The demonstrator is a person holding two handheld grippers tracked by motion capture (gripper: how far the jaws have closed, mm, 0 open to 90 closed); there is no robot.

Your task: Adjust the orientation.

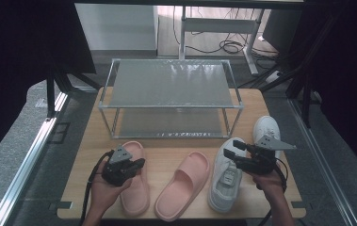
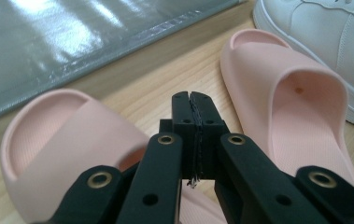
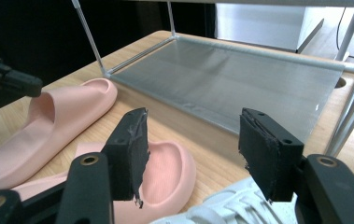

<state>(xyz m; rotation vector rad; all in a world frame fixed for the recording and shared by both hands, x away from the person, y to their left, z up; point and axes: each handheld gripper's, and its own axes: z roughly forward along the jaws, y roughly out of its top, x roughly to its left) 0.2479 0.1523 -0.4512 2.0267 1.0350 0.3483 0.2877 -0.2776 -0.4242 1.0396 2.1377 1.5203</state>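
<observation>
Two pink slippers and two white sneakers lie in a row before the empty two-tier rack [image 1: 171,106] at twelve o'clock, evidently awaiting shelving. My left gripper [image 1: 136,165], jaws clenched pad to pad on nothing, hovers at seven o'clock above the left slipper [image 1: 136,190], whose strap [image 2: 72,135] lies just under the pads; I judge this a pose ahead of a pinch there. My right gripper [image 1: 235,149], at five o'clock, holds its jaws released wide over the near sneaker [image 1: 224,181], with the right slipper [image 3: 165,175] beyond them, so either lies within easy reach.

Rack [image 1: 169,84] behind, slippers [image 1: 136,181] left, sneakers [image 1: 225,176] right, on table [image 1: 91,136]
</observation>
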